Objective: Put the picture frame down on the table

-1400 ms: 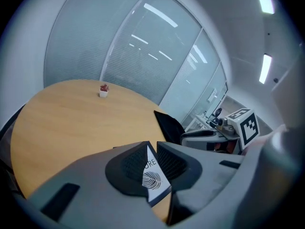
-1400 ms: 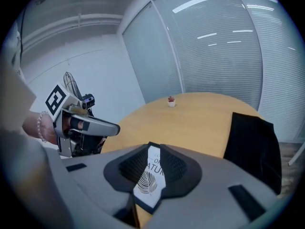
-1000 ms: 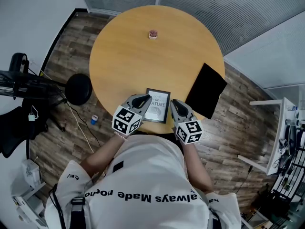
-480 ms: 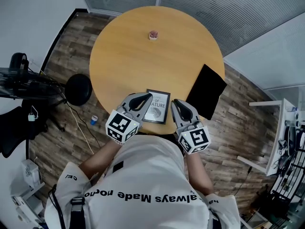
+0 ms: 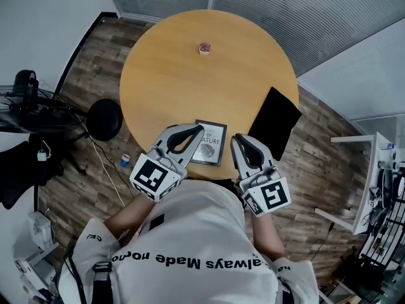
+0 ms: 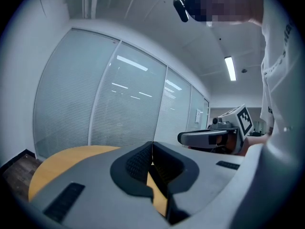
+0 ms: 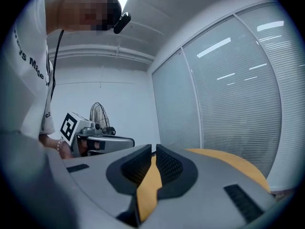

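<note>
I count one round wooden table [image 5: 190,75]. Three things lie on it: one picture frame [image 5: 212,145], one flat black panel [image 5: 274,120] and one small pinkish object [image 5: 204,47]. I see two grippers: one left gripper [image 5: 199,129], one right gripper [image 5: 235,139]. The floor holds one round black stool [image 5: 104,119] and one small blue-and-white item [image 5: 125,160].

desk [image 5: 183,87]: round, wood | picture frame [image 5: 211,143]: flat, near person's edge | left tool [image 5: 199,129]: tip over frame's upper-left corner | right tool [image 5: 236,139]: beside frame's right edge | black slab [image 5: 274,122]: farther right
</note>
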Tool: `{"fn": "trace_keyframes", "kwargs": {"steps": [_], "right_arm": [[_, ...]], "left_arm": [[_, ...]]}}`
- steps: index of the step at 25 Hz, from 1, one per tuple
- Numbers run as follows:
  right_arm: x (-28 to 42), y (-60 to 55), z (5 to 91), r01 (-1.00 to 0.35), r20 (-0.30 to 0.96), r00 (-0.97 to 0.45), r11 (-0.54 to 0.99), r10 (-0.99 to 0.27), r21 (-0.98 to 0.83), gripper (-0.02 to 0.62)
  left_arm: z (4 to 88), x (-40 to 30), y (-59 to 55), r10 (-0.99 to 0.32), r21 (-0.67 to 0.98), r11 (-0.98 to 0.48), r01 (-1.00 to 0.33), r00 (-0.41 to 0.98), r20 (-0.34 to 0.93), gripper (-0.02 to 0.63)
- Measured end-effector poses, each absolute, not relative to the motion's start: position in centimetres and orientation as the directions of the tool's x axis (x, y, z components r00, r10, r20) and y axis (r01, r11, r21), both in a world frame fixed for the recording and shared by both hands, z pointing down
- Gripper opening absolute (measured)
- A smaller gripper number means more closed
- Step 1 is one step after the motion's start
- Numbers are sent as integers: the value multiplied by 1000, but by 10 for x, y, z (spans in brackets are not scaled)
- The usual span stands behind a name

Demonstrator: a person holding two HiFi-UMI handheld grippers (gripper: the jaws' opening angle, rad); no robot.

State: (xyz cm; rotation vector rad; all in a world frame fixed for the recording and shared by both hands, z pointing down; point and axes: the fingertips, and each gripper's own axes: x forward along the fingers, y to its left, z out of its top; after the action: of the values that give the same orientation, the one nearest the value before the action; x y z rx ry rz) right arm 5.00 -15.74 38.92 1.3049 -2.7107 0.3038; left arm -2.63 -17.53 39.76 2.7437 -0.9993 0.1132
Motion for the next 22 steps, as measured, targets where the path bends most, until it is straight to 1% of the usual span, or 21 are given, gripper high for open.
{"fn": "trace_keyframes", "kwargs": {"steps": [13, 22], "right_arm": [[38, -146, 332, -763, 130, -646, 640, -752, -86, 49], [37, -141, 309, -767, 85, -641, 639, -763, -57, 48]], "left_arm": [[335, -31, -169, -648, 131, -752, -646, 761, 37, 26], [321, -32, -163, -640, 113, -762, -638, 768, 19, 26]]}}
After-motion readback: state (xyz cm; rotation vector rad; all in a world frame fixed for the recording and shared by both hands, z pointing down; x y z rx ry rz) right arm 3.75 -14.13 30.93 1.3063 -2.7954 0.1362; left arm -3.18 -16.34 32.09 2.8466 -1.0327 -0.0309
